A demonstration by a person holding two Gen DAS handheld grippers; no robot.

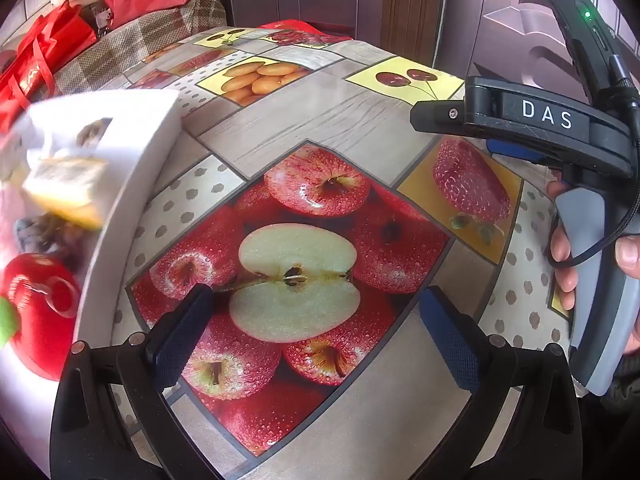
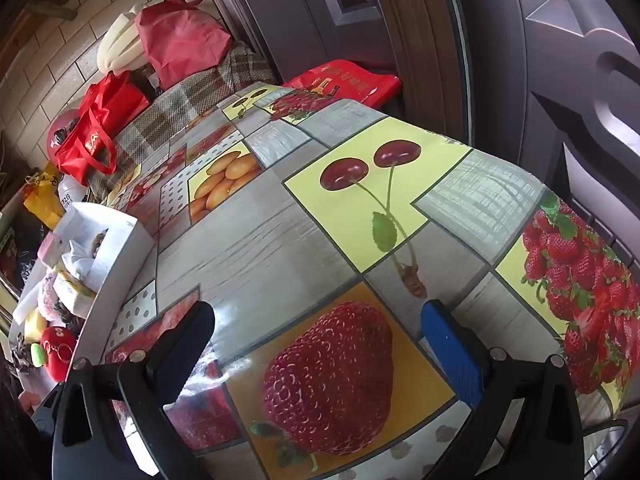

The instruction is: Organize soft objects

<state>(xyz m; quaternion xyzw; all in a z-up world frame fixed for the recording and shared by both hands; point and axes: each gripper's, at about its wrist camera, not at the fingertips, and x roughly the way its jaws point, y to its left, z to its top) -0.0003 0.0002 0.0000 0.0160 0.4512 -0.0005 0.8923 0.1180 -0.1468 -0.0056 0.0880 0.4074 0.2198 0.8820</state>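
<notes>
A white box [image 1: 132,184] stands at the left of the table and holds several soft toys: a red plush apple [image 1: 40,312], a yellow and white sponge-like block [image 1: 64,188] and a dark fuzzy toy. The box [image 2: 116,248] and the red plush apple [image 2: 58,350] also show in the right wrist view. My left gripper [image 1: 316,320] is open and empty above the fruit-print tablecloth [image 1: 304,120], right of the box. My right gripper [image 2: 320,332] is open and empty over the strawberry print. In the left wrist view its body [image 1: 548,120] is at the right.
Red bags [image 2: 96,136], a pink-red bag [image 2: 180,36] and a white cushion [image 2: 120,44] lie on a checked sofa [image 2: 188,96] behind the table. A dark door [image 2: 540,40] stands at the far right. A red bag [image 2: 344,80] sits past the table's far edge.
</notes>
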